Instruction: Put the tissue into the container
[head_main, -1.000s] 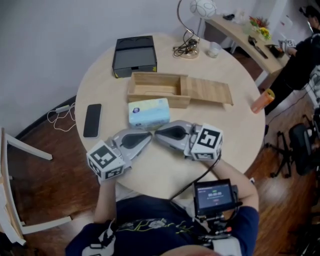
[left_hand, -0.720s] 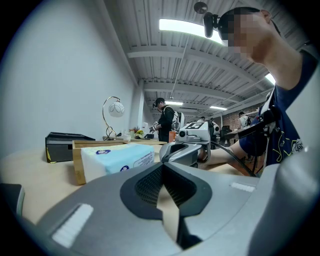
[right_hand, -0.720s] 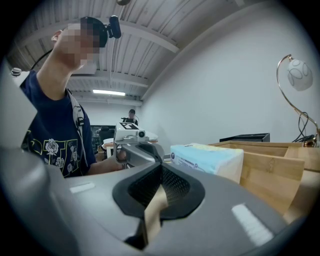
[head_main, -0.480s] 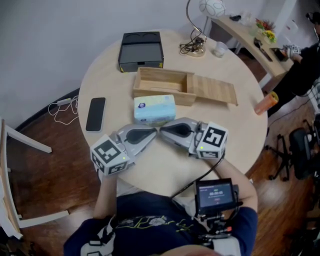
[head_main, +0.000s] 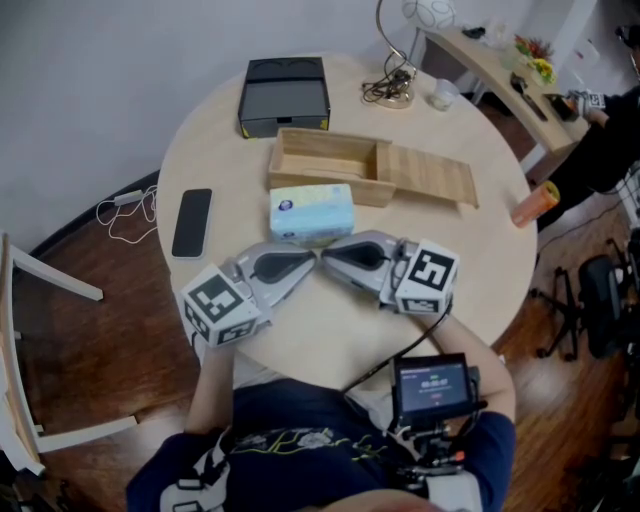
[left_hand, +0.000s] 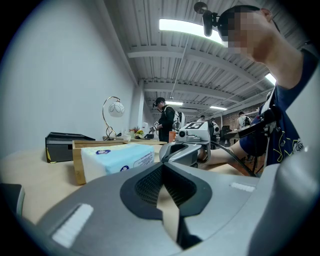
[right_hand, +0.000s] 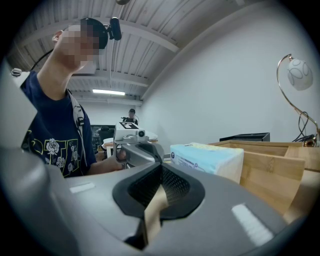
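Note:
A pale blue tissue pack (head_main: 312, 213) lies on the round table (head_main: 460, 255), just in front of an open wooden box (head_main: 327, 166) with its sliding lid (head_main: 432, 177) pulled out to the right. My left gripper (head_main: 312, 263) and right gripper (head_main: 323, 262) rest on the table tip to tip, right below the pack, both shut and holding nothing. The left gripper view shows the pack (left_hand: 117, 159) ahead to the left and the right gripper's body (left_hand: 187, 150) facing it. In the right gripper view the pack (right_hand: 206, 158) sits ahead to the right, before the box (right_hand: 272, 157).
A black phone (head_main: 192, 222) lies at the table's left. A black case (head_main: 284, 96) stands behind the box, and a lamp (head_main: 400, 50) with a small cup (head_main: 443, 94) at the far edge. An orange bottle (head_main: 532, 204) sits past the right rim. A person (head_main: 610, 140) is at the right.
Both grippers and the table's objects keep their places; only the head view has shifted slightly, so everything sits a little higher and further right in frame.

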